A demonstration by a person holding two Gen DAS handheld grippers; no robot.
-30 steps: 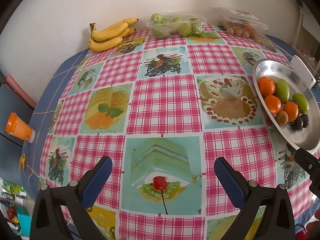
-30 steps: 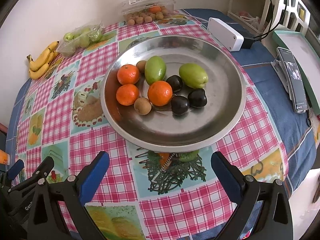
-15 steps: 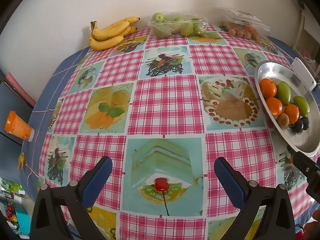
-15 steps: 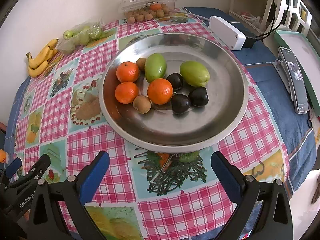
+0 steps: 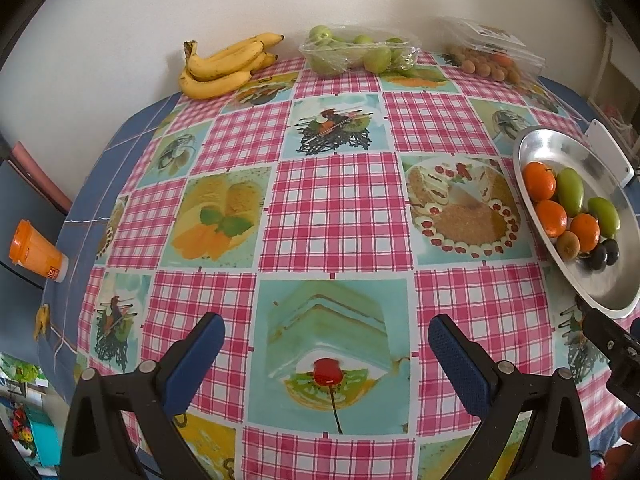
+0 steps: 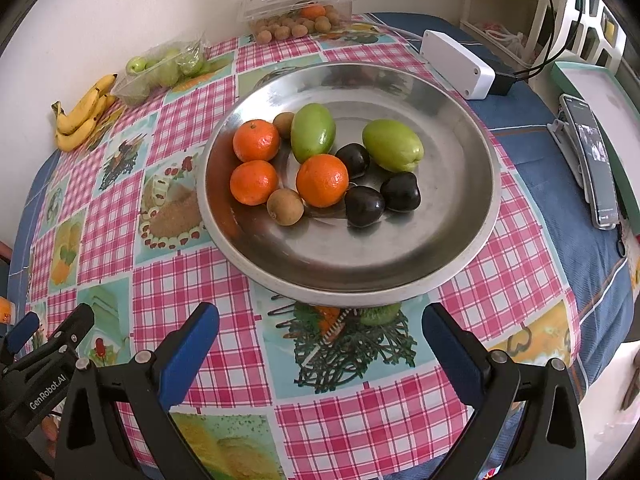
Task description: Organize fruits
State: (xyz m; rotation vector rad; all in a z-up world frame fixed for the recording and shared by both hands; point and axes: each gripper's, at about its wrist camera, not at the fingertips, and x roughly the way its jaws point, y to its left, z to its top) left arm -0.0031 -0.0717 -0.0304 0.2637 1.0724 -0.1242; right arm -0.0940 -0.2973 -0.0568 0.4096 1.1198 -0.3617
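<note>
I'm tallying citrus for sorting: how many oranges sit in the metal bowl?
3. In the metal bowl: one orange at the far left, one just in front of it, one near the middle beside the dark fruits. None appear hidden.

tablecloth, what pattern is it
The tablecloth has pink-and-white check squares alternating with dessert pictures; clearest in the left wrist view.
</note>
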